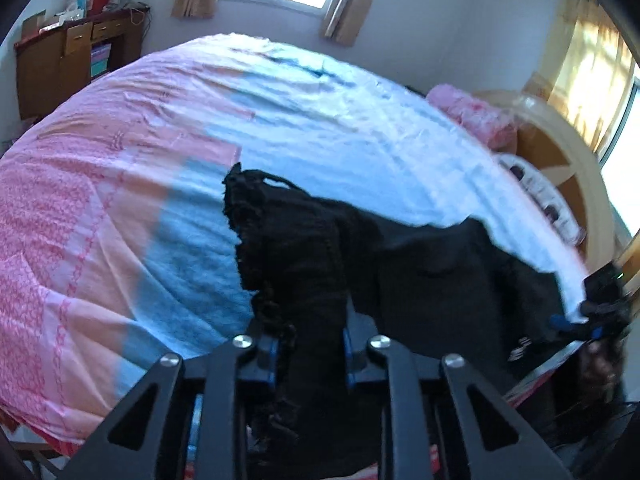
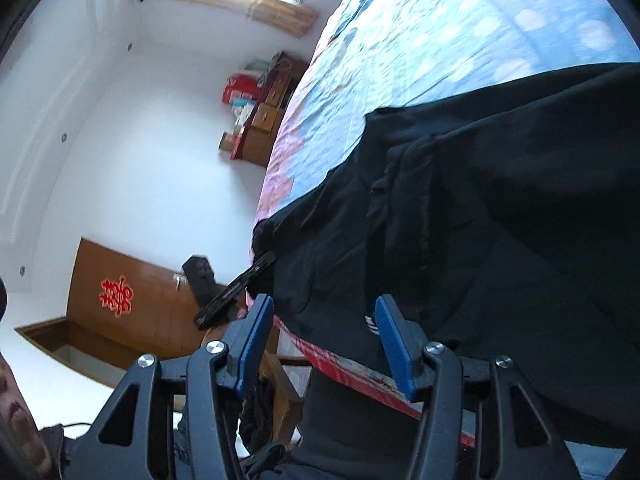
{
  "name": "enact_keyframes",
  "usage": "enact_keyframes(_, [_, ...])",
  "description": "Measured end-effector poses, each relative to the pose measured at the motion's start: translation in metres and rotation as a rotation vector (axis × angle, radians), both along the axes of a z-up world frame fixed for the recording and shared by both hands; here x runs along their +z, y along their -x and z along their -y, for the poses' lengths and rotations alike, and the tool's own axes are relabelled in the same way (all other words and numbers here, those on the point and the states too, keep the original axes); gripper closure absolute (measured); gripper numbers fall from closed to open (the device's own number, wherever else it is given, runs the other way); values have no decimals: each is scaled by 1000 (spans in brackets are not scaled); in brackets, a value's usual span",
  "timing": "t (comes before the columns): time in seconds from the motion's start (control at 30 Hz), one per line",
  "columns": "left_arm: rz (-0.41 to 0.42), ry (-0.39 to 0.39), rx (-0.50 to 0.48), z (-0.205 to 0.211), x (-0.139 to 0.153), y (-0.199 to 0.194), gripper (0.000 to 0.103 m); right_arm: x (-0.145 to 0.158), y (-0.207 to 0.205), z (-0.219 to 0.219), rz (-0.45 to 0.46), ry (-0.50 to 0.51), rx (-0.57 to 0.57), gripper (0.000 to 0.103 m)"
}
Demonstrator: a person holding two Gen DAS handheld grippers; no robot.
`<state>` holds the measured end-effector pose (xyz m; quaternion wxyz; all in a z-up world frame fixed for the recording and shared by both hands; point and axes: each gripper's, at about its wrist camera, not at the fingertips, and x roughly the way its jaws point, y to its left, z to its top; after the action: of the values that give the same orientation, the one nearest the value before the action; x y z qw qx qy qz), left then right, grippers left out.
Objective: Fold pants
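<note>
Black pants point(image 1: 432, 264) lie crumpled along the near edge of the bed, with one part hanging over the edge. My left gripper point(image 1: 310, 356) is shut on a bunched, rough-edged fold of the pants, which fills the gap between its blue pads. In the right wrist view the pants point(image 2: 500, 200) spread across the bed's right side. My right gripper point(image 2: 324, 340) stands open at the bed's edge, cloth lying between its blue fingers point(image 2: 394, 344) without being pinched. It also shows small at the pants' far end point(image 1: 578, 328). The left gripper point(image 2: 236, 292) appears beside the pants' other end.
The bed carries a pink and blue sheet point(image 1: 120, 200) with bare sheet beyond the pants. A pink pillow point(image 1: 476, 116) and wooden headboard point(image 1: 560, 152) are at the right. A wooden cabinet point(image 1: 68, 60) stands by the far wall; a wooden door point(image 2: 116, 296) is behind.
</note>
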<state>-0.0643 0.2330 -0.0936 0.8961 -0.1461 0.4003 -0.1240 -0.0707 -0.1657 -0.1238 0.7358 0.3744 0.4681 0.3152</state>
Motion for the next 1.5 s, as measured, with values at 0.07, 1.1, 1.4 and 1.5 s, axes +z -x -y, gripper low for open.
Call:
enact_keyframes(0.07, [26,45,-8,3,14,7,82,5,5,8,23,16,-25,48])
enact_keyframes(1.1, [50,-20,-684,402,63,-29,89,30,101,193,144,51,-683,48])
enact_keyframes(1.4, [-18,-54,-770,459,27,-22,90,20,103,205,107,49,-697,48])
enact_keyframes(1.5, [35,-52,-783,456,42,-13,51,16,100,202,108,38,-664,48])
